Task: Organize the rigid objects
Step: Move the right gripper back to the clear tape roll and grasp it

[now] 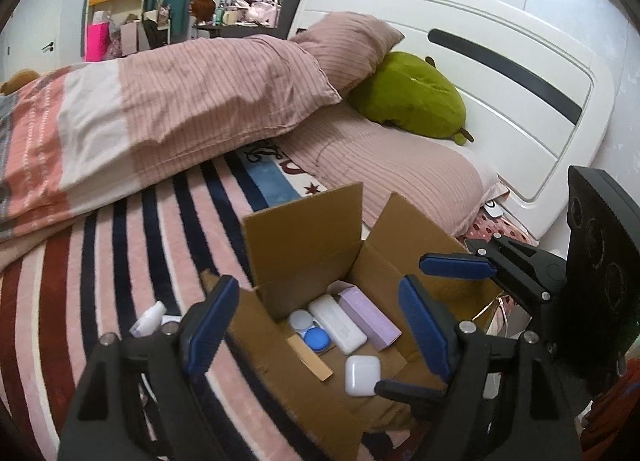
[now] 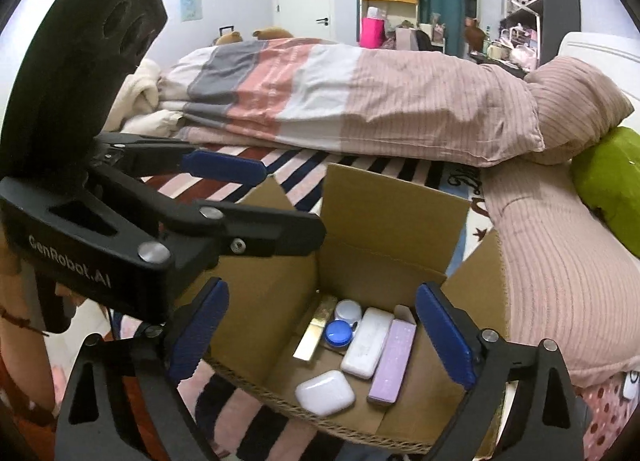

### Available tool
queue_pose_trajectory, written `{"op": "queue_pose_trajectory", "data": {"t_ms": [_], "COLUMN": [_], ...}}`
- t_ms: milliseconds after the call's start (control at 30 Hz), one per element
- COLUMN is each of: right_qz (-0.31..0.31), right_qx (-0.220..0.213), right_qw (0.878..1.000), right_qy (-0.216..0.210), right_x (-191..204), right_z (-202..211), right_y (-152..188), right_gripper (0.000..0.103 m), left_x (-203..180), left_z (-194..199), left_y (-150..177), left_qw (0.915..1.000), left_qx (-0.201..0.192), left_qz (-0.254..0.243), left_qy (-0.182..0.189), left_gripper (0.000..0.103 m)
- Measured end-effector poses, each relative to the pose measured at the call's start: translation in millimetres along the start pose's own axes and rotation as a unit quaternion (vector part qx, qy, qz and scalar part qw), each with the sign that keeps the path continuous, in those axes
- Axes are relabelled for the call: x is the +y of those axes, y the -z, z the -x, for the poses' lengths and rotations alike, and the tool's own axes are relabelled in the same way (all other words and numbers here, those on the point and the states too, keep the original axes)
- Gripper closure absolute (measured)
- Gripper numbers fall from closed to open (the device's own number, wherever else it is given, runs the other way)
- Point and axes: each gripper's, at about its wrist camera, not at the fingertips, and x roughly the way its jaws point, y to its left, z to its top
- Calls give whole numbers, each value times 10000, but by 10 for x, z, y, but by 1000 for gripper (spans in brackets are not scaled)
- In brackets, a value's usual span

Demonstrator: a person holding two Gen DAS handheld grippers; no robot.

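An open cardboard box [image 1: 304, 233] [image 2: 392, 213] stands on the striped blanket. In it lie a white earbud case [image 1: 362, 375] [image 2: 325, 392], a long white case [image 1: 338, 323] [image 2: 367, 343], a purple carton [image 1: 370, 319] [image 2: 392, 361], a blue-lidded round case [image 1: 317, 339] [image 2: 338, 333], a white round jar [image 2: 348, 310] and a gold strip [image 2: 316, 331]. My left gripper [image 1: 320, 329] hovers open over the box's left side with nothing between its pads. Over the near edge my right gripper [image 2: 322, 335] is open and empty too. The two grippers sit close together, the left gripper [image 2: 256, 197] at the right one's left.
A small white bottle [image 1: 150, 319] lies on the blanket [image 1: 120, 261] left of the box. Behind it are a folded duvet [image 1: 180, 101], pink pillows [image 1: 400, 173], a green plush [image 1: 412, 97] and the white headboard [image 1: 520, 73]. A hand [image 2: 16, 301] holds the left gripper.
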Motion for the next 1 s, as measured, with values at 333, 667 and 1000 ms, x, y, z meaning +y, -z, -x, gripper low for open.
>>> {"op": "queue_pose_trajectory", "data": {"t_ms": [333, 667, 1000], "right_qz": [232, 680, 426], "right_qx": [-110, 224, 1071], "right_qw": [9994, 9884, 9867], "right_qy": [-246, -1339, -1143], "right_x": [535, 1605, 1757], "right_z": [-37, -841, -2222], "right_y": [-334, -583, -82], "right_gripper": [9, 9, 40], "left_x": [664, 1695, 2118], "left_z": [653, 1291, 1375], "left_y": [308, 1062, 1643], "left_qw": [9956, 9678, 9508], "left_qx": [-498, -666, -467], "left_qz": [563, 1646, 2321], "left_qy": [-562, -1784, -2001], "left_gripper": [24, 24, 24]}}
